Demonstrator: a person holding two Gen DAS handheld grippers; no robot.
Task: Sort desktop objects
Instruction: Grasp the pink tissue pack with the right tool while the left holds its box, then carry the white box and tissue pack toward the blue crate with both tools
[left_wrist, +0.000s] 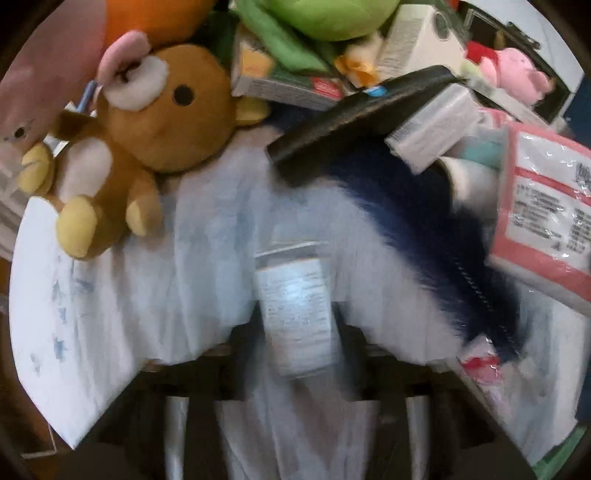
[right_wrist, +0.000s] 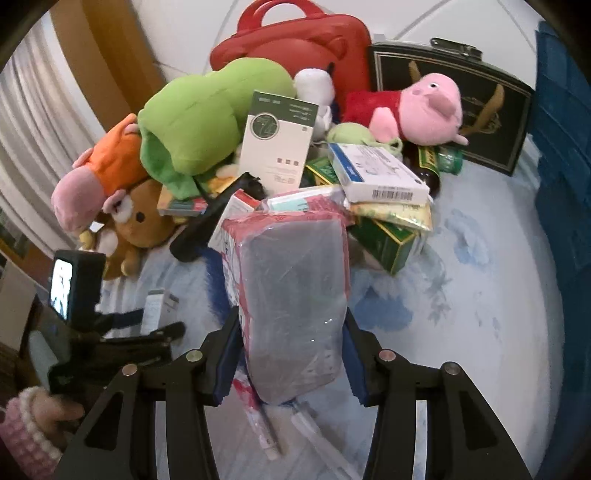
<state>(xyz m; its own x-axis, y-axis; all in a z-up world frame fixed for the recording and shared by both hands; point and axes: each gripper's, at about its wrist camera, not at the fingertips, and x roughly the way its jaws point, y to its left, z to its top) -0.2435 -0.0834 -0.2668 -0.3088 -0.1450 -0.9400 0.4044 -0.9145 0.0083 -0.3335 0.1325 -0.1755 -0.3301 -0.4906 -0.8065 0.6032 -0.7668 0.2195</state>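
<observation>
My right gripper (right_wrist: 291, 321) is shut on a pink tissue pack (right_wrist: 291, 295) in clear plastic wrap, its blue pads (right_wrist: 227, 354) against the pack's two sides, lifted in front of the pile. The same pack (left_wrist: 546, 206) shows at the right edge of the left wrist view. My left gripper (left_wrist: 295, 314) points steeply down at the white and blue cloth (left_wrist: 129, 295) and is shut on a small white box (left_wrist: 295, 310) with fine print, which is blurred. In the right wrist view that left gripper (right_wrist: 159, 321) sits at the lower left with the white box (right_wrist: 159, 306) at its tips.
A pile fills the table's far side: a brown bear plush (left_wrist: 159, 122), a green plush (right_wrist: 207, 122), a pink pig plush (right_wrist: 424, 110), several cartons (right_wrist: 277, 144), a red case (right_wrist: 295, 40) and a dark framed box (right_wrist: 480, 110). A blue crate (right_wrist: 561, 147) stands right. A dark-blue furry item (left_wrist: 424, 221) lies by the pack.
</observation>
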